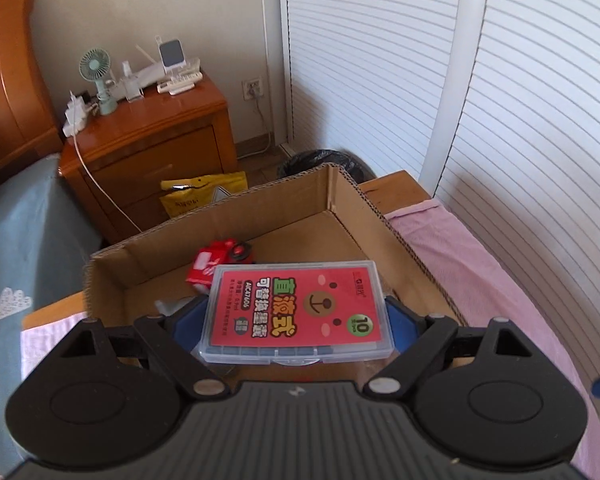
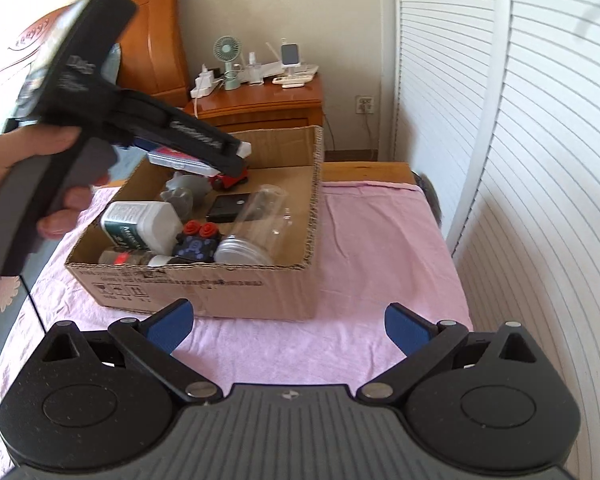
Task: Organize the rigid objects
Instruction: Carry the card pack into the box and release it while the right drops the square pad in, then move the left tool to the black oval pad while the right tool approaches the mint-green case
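My left gripper (image 1: 296, 314) is shut on a clear plastic case with a red label (image 1: 296, 312), blue pads pressing its two long sides. It hangs above an open cardboard box (image 1: 260, 216), where a red toy (image 1: 224, 260) lies below. In the right wrist view a hand carries that left gripper (image 2: 238, 158) and the case (image 2: 176, 160) over the far part of the box (image 2: 220, 292). My right gripper (image 2: 288, 314) stands wide open over the pink cloth (image 2: 380, 240), in front of the box, nothing between its fingers.
The box holds a white bottle (image 2: 140, 224), a grey toy (image 2: 182, 192), a black square item (image 2: 230, 208), a clear jar (image 2: 256, 228), a blue toy with red roses (image 2: 196, 240) and a red toy car (image 2: 232, 180). Behind stand a wooden nightstand (image 2: 260, 100) and white slatted doors (image 2: 520, 140).
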`<state>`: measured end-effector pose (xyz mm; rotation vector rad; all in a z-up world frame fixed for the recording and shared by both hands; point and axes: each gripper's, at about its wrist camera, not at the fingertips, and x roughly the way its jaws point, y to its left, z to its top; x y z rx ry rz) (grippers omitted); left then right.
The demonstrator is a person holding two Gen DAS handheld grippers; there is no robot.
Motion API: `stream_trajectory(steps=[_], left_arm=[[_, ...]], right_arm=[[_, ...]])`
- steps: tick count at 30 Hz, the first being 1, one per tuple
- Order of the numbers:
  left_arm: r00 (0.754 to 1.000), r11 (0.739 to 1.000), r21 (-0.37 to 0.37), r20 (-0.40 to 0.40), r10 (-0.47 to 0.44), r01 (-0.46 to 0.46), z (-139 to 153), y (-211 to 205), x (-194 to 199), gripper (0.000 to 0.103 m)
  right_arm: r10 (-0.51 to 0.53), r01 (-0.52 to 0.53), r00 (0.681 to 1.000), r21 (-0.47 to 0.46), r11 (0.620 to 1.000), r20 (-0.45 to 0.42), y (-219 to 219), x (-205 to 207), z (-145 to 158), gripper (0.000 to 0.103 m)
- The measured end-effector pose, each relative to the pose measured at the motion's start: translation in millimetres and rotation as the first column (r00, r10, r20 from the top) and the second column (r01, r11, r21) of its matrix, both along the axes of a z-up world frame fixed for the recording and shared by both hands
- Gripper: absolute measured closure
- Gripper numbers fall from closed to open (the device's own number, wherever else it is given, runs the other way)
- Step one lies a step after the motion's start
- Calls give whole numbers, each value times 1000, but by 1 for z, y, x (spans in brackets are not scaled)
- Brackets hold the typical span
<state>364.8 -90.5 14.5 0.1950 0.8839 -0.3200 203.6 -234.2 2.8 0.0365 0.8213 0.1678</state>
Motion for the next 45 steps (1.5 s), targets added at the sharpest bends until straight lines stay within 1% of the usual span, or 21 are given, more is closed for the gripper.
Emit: stream_trajectory(steps=[3, 7, 14, 18, 23, 30, 34, 39, 43, 45], left_arm=[[1000, 1000, -7, -12, 9, -9, -8, -8, 11, 13], [1000, 1000, -1, -11, 18, -18, -9, -11, 13, 11], [1000, 999, 19, 9, 26, -26, 7, -5, -3, 9], [999, 999, 23, 39, 28, -29, 23, 2, -20, 8], [997, 999, 16, 74, 39, -41, 39, 15, -52, 6], [993, 995, 12, 74, 93, -94, 44, 46, -101, 6], [990, 991, 26, 61, 127, -129, 36, 62, -129, 5], [982, 982, 24, 39, 187, -188, 12, 79, -166, 5], [976, 977, 10, 23, 215, -215, -8, 88, -191, 5], [972, 973, 3, 44, 232, -232, -15, 89, -203, 5]], right_arm=[[-19, 19, 1000, -3, 1000, -1, -7, 1, -3, 0], [-29, 29, 1000, 17, 999, -3, -15, 1, -5, 0], [-15, 15, 1000, 33, 999, 13, -14, -4, 0, 0], [-9, 9, 1000, 32, 999, 26, -11, -12, 6, 0], [7, -8, 998, 15, 1000, 57, -4, -25, 11, 0], [34, -36, 997, 29, 999, 64, 4, -47, 16, 0], [51, -55, 995, 42, 998, 82, 5, -60, 21, 0], [57, -62, 994, 53, 997, 88, 2, -71, 22, 0], [59, -65, 994, 59, 996, 90, 0, -78, 22, 0], [58, -64, 994, 64, 996, 94, -2, -81, 23, 0]])
